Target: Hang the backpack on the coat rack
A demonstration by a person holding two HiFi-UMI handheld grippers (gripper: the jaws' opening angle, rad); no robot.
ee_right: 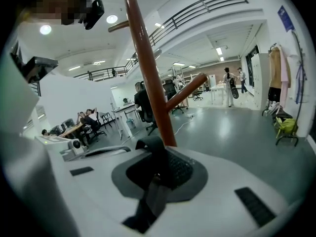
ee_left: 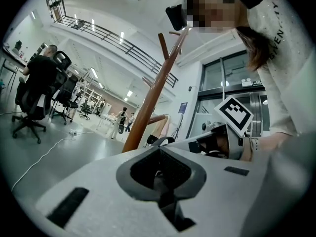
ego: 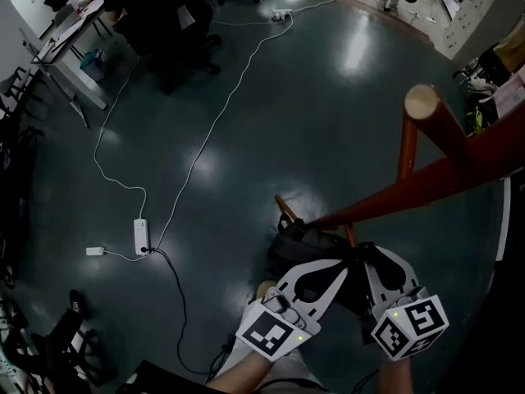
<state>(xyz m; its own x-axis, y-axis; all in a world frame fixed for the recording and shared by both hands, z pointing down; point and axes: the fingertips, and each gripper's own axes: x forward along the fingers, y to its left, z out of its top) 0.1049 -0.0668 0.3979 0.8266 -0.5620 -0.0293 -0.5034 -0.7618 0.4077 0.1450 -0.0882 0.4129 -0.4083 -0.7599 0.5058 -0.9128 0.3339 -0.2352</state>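
Black backpack [ego: 297, 240] held low beside the coat rack [ego: 410, 189], straps [ee_right: 150, 147] clamped in the left gripper [ego: 326, 272] and right gripper [ego: 377, 261]; lifting onto a peg [ee_right: 190, 89] is judged the next step.

The coat rack [ego: 426, 179] is reddish-brown, its peg end pale. The backpack [ego: 299, 243] is black. The left tongs [ego: 338, 269] and right tongs [ego: 371, 259] are white, with black-and-white square-marker cubes. The floor [ego: 271, 121] is glossy dark grey.

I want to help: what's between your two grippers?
The backpack strap. In the head view it spans from the left gripper to the right gripper, both shut on it.
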